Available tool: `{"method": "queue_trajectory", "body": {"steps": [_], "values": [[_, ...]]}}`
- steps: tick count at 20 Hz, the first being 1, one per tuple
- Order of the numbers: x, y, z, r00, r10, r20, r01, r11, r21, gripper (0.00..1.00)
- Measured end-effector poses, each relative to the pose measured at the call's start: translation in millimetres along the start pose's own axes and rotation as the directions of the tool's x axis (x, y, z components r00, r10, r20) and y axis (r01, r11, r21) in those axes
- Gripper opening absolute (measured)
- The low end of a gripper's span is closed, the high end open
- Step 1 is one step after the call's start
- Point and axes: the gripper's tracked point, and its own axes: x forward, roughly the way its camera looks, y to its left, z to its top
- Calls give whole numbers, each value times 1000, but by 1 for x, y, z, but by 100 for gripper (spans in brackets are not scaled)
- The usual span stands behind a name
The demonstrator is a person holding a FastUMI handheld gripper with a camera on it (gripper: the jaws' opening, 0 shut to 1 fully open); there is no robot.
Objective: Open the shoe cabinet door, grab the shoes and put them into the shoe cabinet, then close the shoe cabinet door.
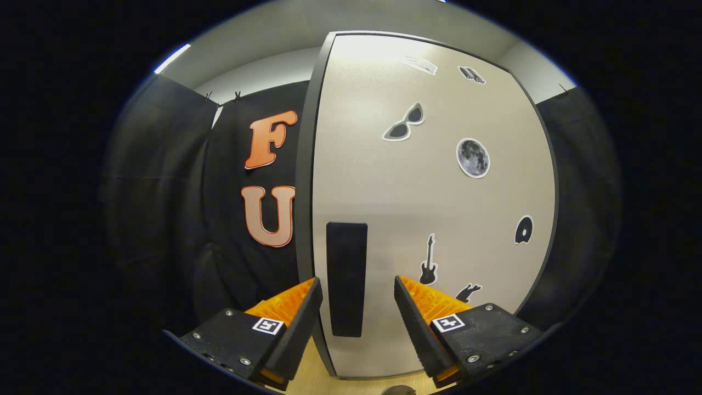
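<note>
Hanging furthest left, the black cloth booth wall (164,192) runs behind everything and meets the dark left edge of the pale grey, flat-fronted shoe cabinet door (417,208). That door stands upright, and its dark edge shows as a narrow strip on this side, so I cannot tell whether it is fully closed or just cracked open.

Just inside that left edge sits the tall black rectangular door handle (346,278), set vertically low on the panel. Its place beside the free edge suggests the door swings from the far right side, so a pull here would give the most leverage.

The gripper (356,296) is aimed squarely at that handle. Its fingers are spread apart with nothing between them pressed; the handle lies in the gap ahead of them, the left finger just outside the door's edge and the right finger over the panel. This straddling pose looks chosen so the fingers can close on the handle from both sides. By my reading, the opening step is at hand and not yet done.

Further right, the panel carries small decorative stickers: a pair of sunglasses (403,123), a round moon (473,158), a black guitar (428,263) and a dark disc (524,230). Pale wooden flooring (307,378) shows beneath the fingers. The shoes must lie elsewhere.
</note>
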Motion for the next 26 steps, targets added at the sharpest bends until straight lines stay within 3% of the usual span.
{"method": "queue_trajectory", "body": {"steps": [1, 6, 14, 26], "values": [[2, -1, 0, 1000, -6, -1, 6, 1000, 1, 80], [7, 9, -1, 1000, 1, 5, -1, 1000, -15, 39], [-4, 7, -2, 1000, 23, -9, -22, 999, 34, 30], [-54, -9, 3, 996, 91, -3, -90, 992, 90, 28]]}}
